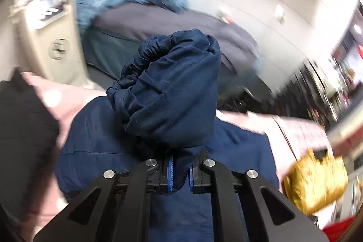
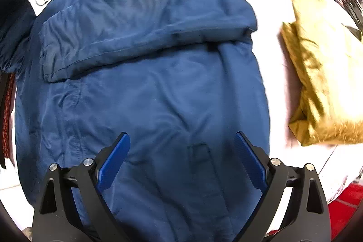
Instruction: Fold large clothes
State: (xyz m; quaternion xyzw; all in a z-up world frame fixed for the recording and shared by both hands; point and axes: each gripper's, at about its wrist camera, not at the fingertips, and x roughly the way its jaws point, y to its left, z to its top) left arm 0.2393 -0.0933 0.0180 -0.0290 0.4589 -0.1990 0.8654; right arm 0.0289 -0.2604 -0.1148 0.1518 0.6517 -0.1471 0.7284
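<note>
A large navy blue jacket (image 2: 145, 74) lies spread on a pink-white bed cover (image 2: 272, 15), with one sleeve folded across its upper part. My left gripper (image 1: 180, 170) is shut on a bunched part of the jacket with an elastic cuff (image 1: 168, 87), lifted above the rest of the jacket (image 1: 95, 142). My right gripper (image 2: 181, 159) is open and empty, its blue pads (image 2: 113, 162) hovering just above the jacket's lower part.
A folded golden-yellow garment lies to the right of the jacket (image 2: 324, 74), also in the left wrist view (image 1: 315, 180). A pile of grey and light-blue clothes (image 1: 140, 22) sits beyond. A beige cabinet (image 1: 45, 22) stands at the left. Something red (image 2: 349, 203) lies at the right edge.
</note>
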